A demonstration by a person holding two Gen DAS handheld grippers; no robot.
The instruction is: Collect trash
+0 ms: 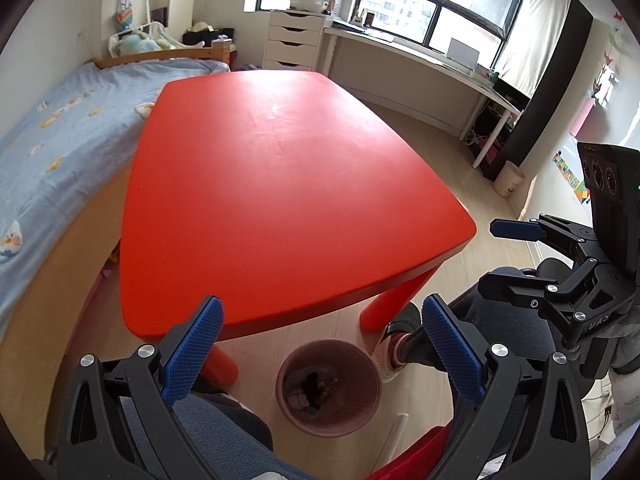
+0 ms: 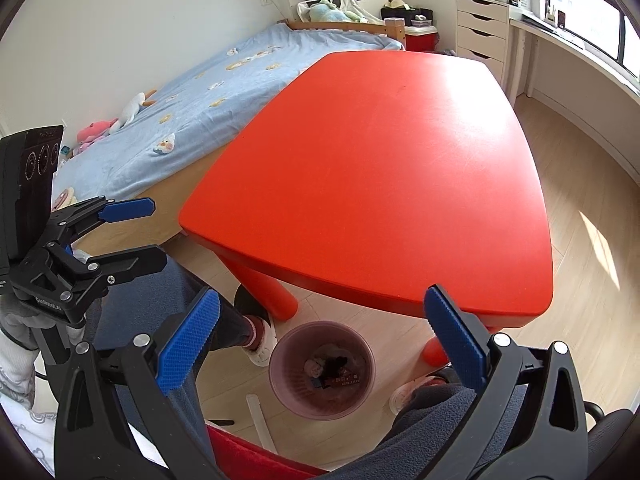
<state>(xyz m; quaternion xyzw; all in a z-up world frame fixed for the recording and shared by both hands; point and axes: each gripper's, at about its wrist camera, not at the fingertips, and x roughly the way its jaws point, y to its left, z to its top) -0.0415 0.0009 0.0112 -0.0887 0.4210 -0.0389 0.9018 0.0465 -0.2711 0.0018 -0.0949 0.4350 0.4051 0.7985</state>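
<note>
A pink trash bin (image 1: 362, 412) stands on the floor under the near edge of the red table (image 1: 280, 168), with several pieces of trash (image 1: 316, 390) inside. It also shows in the right wrist view (image 2: 280, 380), with the trash (image 2: 332, 368) in it. My left gripper (image 1: 320, 344) is open and empty above the bin. My right gripper (image 2: 322, 338) is open and empty above the bin too. Each gripper shows in the other's view, the right one (image 1: 500, 256) and the left one (image 2: 148, 232), both open.
The red table (image 2: 380, 160) top is bare. A bed with a blue cover (image 1: 60, 136) runs along the table's left side. A white desk (image 1: 420, 56) and drawers (image 1: 294, 40) stand under the window. A person's legs and shoes (image 2: 256, 340) flank the bin.
</note>
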